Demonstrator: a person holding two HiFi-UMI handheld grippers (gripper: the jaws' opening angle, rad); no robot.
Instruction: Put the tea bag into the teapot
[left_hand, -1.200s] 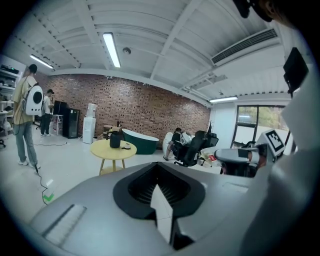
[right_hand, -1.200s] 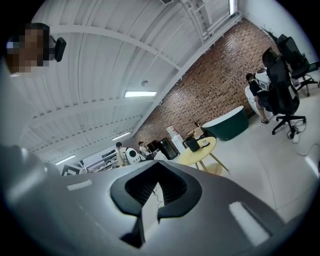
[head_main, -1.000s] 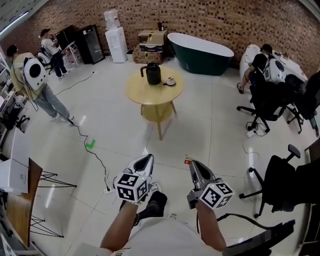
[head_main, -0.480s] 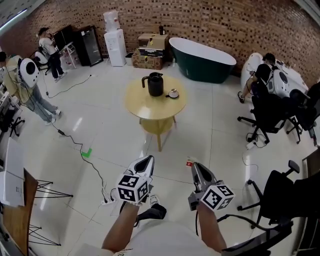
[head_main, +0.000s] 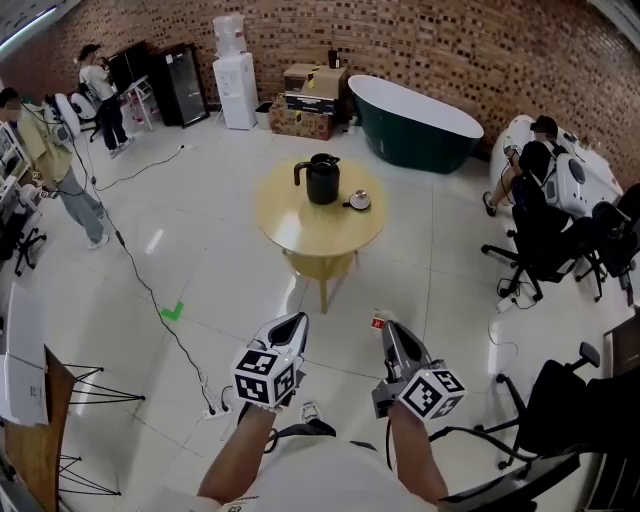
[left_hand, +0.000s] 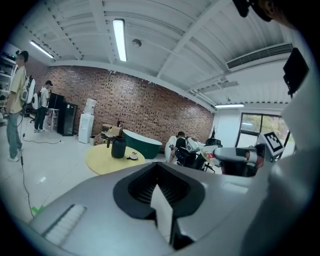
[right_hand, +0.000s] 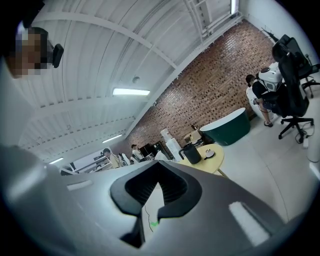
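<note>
The teapot (head_main: 322, 180), dark with a handle on its left, is standing on the round yellow bench (head_main: 300, 220), well away from the person. A small dish (head_main: 359, 202) is sitting just to the right of the teapot. The tea bag itself is too small to make out from here; it is probably lying on that dish.

The left hand-held gripper (head_main: 288, 325) is pointing toward the teapot with its jaws clenched together and nothing between them. The right hand-held gripper (head_main: 388, 332) is likewise clenched, and its own view is showing nothing caught in the jaws. A red-and-white scrap (head_main: 377, 322) is showing at its tip, and I cannot tell whether that is a tag or part of the tool.

A tea bag is going to be light, soft and limp, easy to tear if squeezed hard, with a thin string that is likely to swing. Pinching it gently at the tag or the top fold seems the safest hold, letting the pouch hang. The teapot looks heavy and rigid, so it is unlikely to shift, though its lid looks to be on and its opening narrow.
</note>
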